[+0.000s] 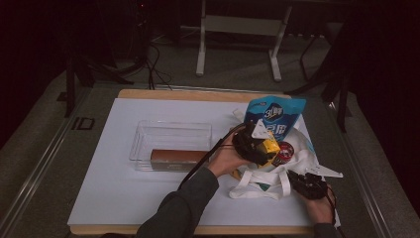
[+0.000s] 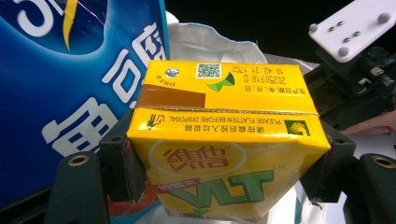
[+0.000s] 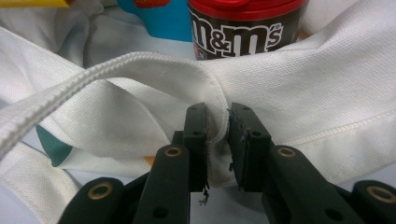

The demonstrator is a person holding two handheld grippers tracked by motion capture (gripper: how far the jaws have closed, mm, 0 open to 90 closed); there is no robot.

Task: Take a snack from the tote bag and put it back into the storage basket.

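My left gripper (image 1: 261, 145) is shut on a yellow drink carton (image 2: 224, 140), its jaws pressing the carton's two sides; it hangs just above the mouth of a white cloth tote bag (image 1: 277, 173) at the table's right. The carton (image 1: 270, 147) shows beside a dark M&M's tub with a red lid (image 1: 284, 152) and a blue snack pouch (image 1: 273, 115) that stand in the bag. My right gripper (image 3: 217, 128) is shut on a pinched fold of the bag's rim (image 3: 215, 88), near the table's front right (image 1: 307, 184). The M&M's tub (image 3: 238, 28) sits just behind that fold.
A clear plastic bin (image 1: 171, 144) lies at the table's middle with a brown box (image 1: 178, 158) at its near side. The white tabletop (image 1: 119, 188) spreads to the left and front. The bag's straps (image 1: 262, 186) trail toward the front edge.
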